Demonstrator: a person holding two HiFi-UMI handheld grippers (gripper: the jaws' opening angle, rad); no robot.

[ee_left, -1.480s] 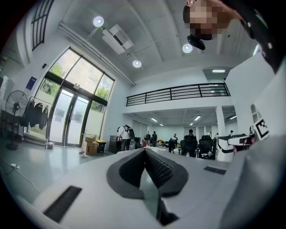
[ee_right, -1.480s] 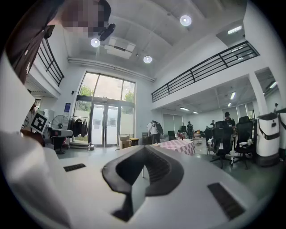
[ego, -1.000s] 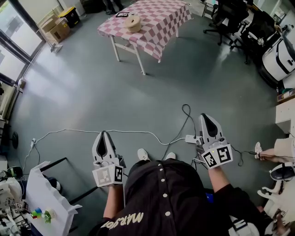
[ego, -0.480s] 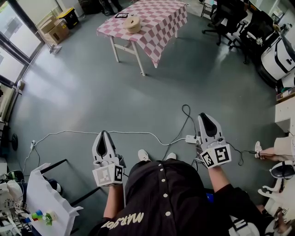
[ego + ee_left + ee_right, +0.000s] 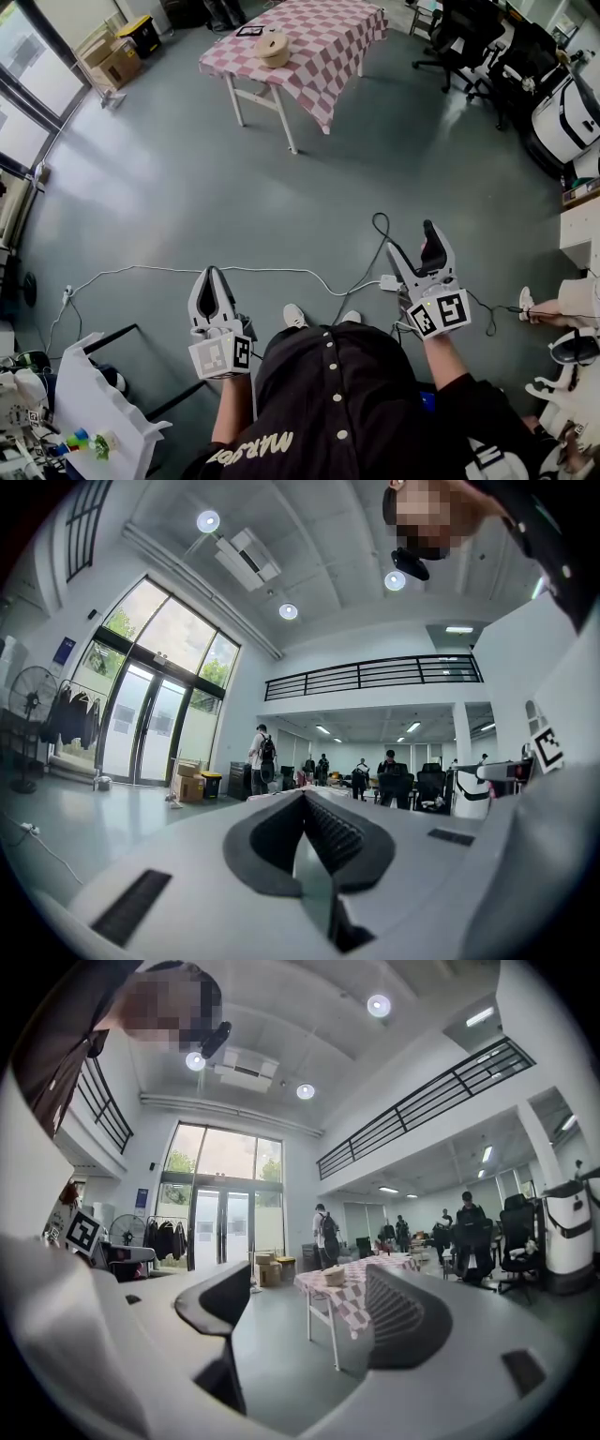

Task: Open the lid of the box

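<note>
Ahead: wide bare floor [image 5: 187, 169] up to tabletop [image 5: 328, 52], nothing between. Underfoot: white cable [image 5: 187, 267] and power strip [image 5: 388, 281] across floor. Near right: another person's foot [image 5: 524, 305] beside cable. Far right: chairs [image 5: 464, 37] near tabletop's end. Far left: cartons [image 5: 117, 61] by glass doors [image 5: 28, 89]. Near left: white rack [image 5: 94, 403]. On tabletop: box [image 5: 273, 47] near edge, dark tablet [image 5: 249, 30] just beside; rest of it free.

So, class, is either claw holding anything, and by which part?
Nothing is held. The left claw is shut and empty; the right claw has just been opening, with nothing between its jaws. The box sits on the far table.
</note>
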